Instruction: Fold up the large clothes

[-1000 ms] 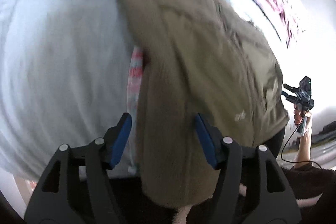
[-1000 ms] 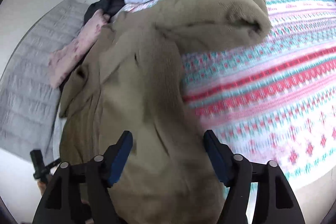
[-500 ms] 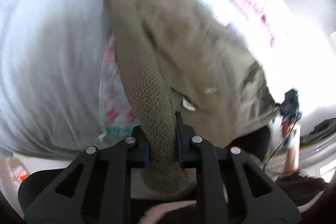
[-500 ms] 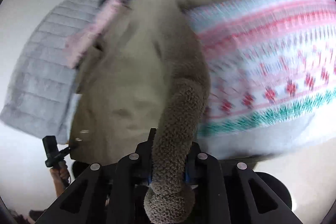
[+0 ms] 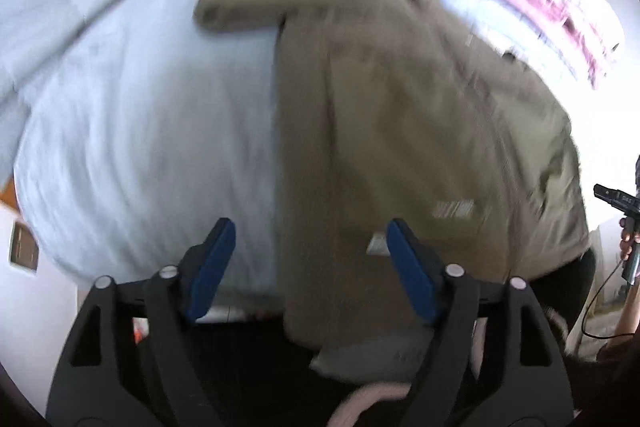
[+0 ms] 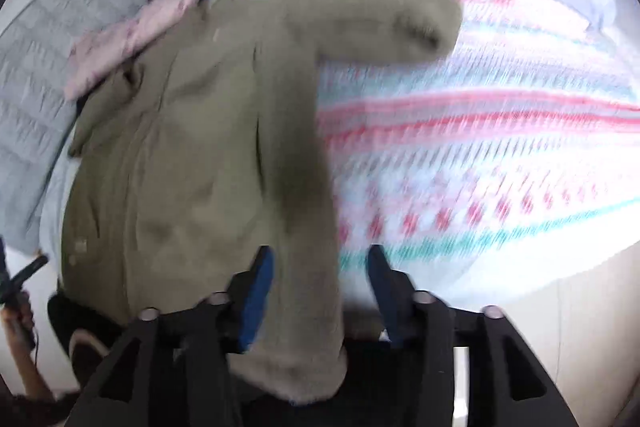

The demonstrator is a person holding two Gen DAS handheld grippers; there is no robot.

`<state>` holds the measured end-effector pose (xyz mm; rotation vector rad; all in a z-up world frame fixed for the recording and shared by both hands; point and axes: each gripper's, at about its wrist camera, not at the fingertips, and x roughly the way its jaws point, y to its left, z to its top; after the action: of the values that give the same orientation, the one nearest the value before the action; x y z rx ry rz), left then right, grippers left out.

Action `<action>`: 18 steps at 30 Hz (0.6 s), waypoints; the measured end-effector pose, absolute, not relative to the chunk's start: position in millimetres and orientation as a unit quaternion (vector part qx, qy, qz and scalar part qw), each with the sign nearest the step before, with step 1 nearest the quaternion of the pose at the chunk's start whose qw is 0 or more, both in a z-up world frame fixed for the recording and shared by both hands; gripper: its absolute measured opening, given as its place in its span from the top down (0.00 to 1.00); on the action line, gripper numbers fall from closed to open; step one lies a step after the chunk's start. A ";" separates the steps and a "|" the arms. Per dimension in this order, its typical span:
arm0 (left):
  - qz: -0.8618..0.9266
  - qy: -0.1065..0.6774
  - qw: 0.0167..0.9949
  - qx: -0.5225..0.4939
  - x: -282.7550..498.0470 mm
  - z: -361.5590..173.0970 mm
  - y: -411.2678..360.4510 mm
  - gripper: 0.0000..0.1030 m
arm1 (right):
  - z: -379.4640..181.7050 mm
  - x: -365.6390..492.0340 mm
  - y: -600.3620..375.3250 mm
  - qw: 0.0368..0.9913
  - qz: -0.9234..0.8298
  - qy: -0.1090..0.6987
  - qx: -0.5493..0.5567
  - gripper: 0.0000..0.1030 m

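Released since half a second ago: olive-green fleece jacket (image 5: 400,131), hem edges no longer pinched. Left gripper (image 5: 308,275) and right gripper (image 6: 316,291) opening, fabric loose between them. Jacket lies lengthwise ahead on bed (image 5: 152,131).

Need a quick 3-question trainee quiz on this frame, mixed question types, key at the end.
1. True or false: the olive fleece jacket lies spread on the bed, partly on a white duvet and partly on a striped patterned blanket.
2. Multiple choice: the left gripper has its jaws A) clamped on a jacket edge, B) apart, no pad pressing on the fabric, C) out of view.
3. Fill in: the jacket's near edge lies between the blue pads of the ____ gripper.

Key: 1 true; 2 B; 3 right. Both grippers' jaws are opening at this moment.
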<state>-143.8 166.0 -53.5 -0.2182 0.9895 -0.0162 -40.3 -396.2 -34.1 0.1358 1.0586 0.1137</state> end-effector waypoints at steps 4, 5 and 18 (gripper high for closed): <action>-0.032 0.433 0.890 -0.136 -112.2 -31.6 153.9 0.19 | -7.6 -2.1 -394.0 0.892 0.021 0.450 0.041 0.28; -0.040 0.430 0.891 -0.142 -102.9 -29.1 147.6 0.19 | -5.4 9.7 -390.2 0.895 0.012 0.444 0.038 0.28; -0.098 0.445 0.882 -0.122 18.3 -43.1 67.1 0.18 | -71.5 197.6 -345.7 0.868 -0.069 0.477 -0.121 0.27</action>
<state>18.3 67.1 -43.1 -0.2540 0.9268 -0.2041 197.6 -345.7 -71.5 -0.2542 0.9979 -0.1448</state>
